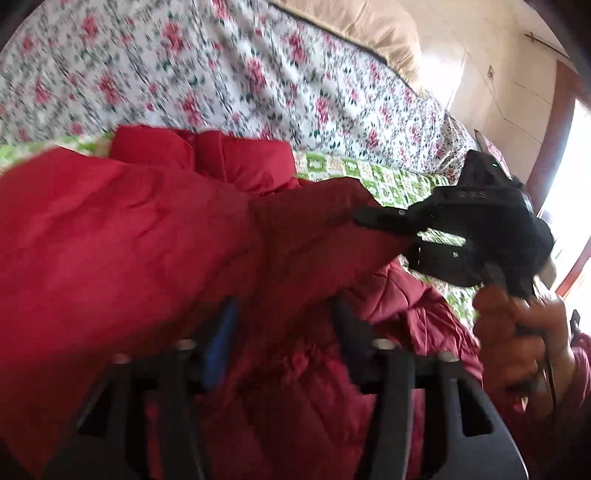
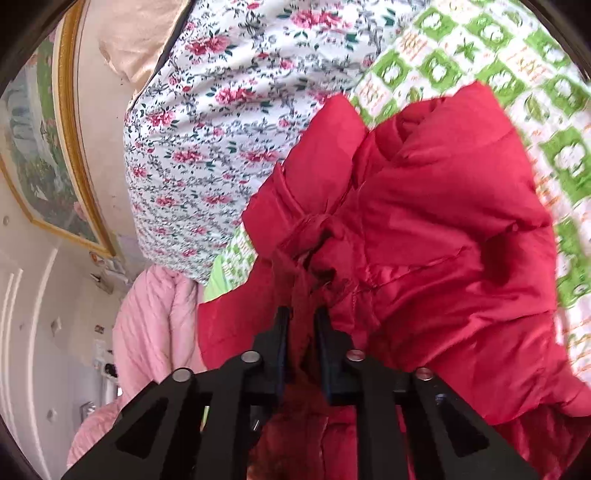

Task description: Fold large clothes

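A big red puffy jacket (image 1: 129,240) lies bunched on a green-and-white checked cloth (image 1: 391,181). My left gripper (image 1: 284,310) is low over it. Its fingers stand apart, with red fabric lying loose between them. In the left wrist view my right gripper (image 1: 373,218) comes in from the right, held by a hand (image 1: 524,332), and bites the jacket's edge. The right wrist view shows the right gripper (image 2: 303,314) with its fingers close together, pinching a gathered fold of the jacket (image 2: 443,221).
A floral sheet (image 1: 184,66) covers the bed behind the checked cloth (image 2: 480,44). A beige cushion (image 1: 369,29) sits at the far edge. A pink quilt (image 2: 155,325) hangs at the left, below a gold-framed picture (image 2: 44,147) on the wall.
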`<state>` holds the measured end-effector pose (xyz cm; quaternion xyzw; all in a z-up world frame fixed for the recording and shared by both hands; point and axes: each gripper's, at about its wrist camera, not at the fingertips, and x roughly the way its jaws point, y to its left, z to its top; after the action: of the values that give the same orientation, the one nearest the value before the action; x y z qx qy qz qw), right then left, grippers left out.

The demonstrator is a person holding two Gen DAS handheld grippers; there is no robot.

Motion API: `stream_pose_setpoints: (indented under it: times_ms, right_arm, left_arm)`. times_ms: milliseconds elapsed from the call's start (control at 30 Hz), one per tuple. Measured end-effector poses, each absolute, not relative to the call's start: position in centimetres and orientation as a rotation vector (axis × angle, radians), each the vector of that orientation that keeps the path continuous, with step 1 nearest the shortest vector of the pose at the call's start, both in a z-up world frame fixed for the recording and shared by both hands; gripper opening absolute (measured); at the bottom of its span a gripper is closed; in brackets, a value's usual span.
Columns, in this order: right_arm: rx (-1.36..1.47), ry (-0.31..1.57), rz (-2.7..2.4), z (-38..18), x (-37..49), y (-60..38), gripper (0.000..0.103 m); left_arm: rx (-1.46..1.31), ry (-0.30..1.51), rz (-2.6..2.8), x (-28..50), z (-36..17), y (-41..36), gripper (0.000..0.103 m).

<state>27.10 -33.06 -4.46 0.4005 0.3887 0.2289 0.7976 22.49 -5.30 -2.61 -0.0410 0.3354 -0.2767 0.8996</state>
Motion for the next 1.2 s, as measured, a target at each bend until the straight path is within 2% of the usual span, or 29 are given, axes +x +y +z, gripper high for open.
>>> stream_pose_setpoints:
  times_ms: [267, 433, 667, 833, 933, 1000, 1200]
  right_arm:
    - [0.749, 0.721, 0.422, 0.2, 25.2, -34.3, 0.008]
    - [0.681, 0.63, 0.396, 3.1, 22.9, -35.0, 0.006]
    - [0.538, 0.789, 0.2, -3.0, 25.3, -35.3, 0.004]
    - [0.465, 0.852, 0.157, -6.0, 25.9, -34.8, 0.004]
    - [0.435, 0.86, 0.146, -5.5, 25.8, -34.6, 0.007]
    - [0.408, 0.852, 0.114, -4.2, 25.1, -34.8, 0.015]
    - [0.27, 0.675, 0.136, 1.8, 22.4, -31.4, 0.019]
  left_arm:
    - [-0.155, 0.606, -0.363, 22.1, 1.0, 3.6, 0.058]
    - [-0.23, 0.646, -0.289, 25.8, -0.1, 7.8, 0.058]
    - [-0.118, 0.765, -0.289, 28.4, -4.2, 6.8, 0.058]
    - [-0.072, 0.787, -0.274, 28.3, -5.4, 6.1, 0.058]
    - [-0.062, 0.794, -0.261, 28.2, -5.6, 5.9, 0.058]
    - [-0.054, 0.793, -0.254, 28.3, -5.6, 5.7, 0.058]
    - [-0.036, 0.785, -0.24, 28.3, -5.7, 5.3, 0.058]
